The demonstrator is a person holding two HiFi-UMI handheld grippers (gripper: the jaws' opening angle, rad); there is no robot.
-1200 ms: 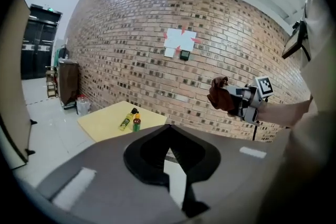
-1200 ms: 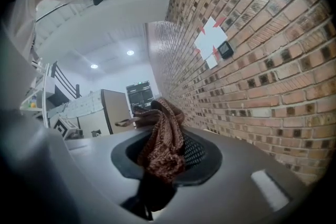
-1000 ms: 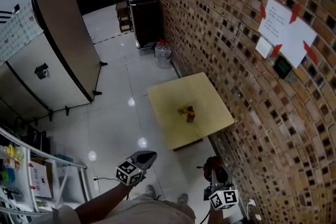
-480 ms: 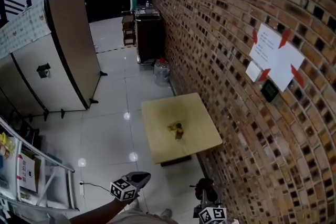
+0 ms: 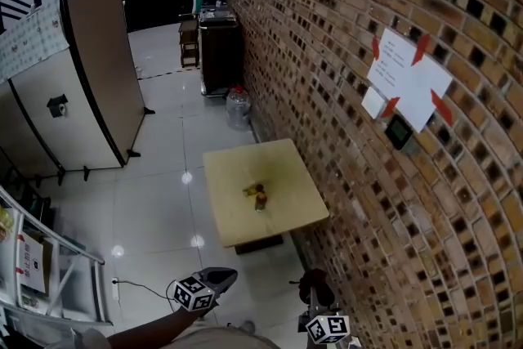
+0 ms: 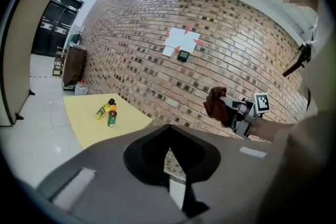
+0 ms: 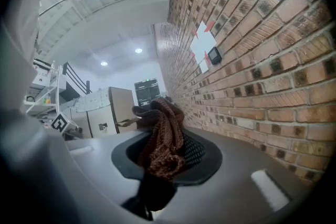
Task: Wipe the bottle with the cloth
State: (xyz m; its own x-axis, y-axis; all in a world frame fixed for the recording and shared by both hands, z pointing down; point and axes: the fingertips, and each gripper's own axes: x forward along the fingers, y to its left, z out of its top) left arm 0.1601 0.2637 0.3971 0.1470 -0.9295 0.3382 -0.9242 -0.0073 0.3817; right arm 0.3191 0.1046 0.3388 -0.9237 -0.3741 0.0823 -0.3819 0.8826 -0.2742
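Observation:
On the yellow table (image 5: 282, 176) far ahead, a small bottle (image 5: 261, 201) with a red cap stands upright. A yellow bottle (image 5: 251, 190) lies beside it. The left gripper view shows both, the upright bottle (image 6: 112, 118) and the lying one (image 6: 103, 109). My left gripper (image 5: 222, 277) hangs low over the floor, jaws shut and empty (image 6: 169, 148). My right gripper (image 5: 314, 288) is shut on a brown knitted cloth (image 7: 164, 136), which bunches up out of the jaws (image 7: 160, 157). The cloth (image 6: 216, 103) also shows in the left gripper view. Both grippers are well short of the table.
A brick wall (image 5: 343, 29) with taped papers (image 5: 404, 78) runs along the right. A water jug (image 5: 238, 106) and a dark cabinet (image 5: 219, 45) stand beyond the table. A folding partition (image 5: 94, 86) and a metal rack (image 5: 41, 257) are on the left. A cable (image 5: 139, 287) lies on the tiled floor.
The head view has swung: the table now sits further left and looks smaller. Both grippers have stayed low at the frame's bottom, the cloth still held in the right one.

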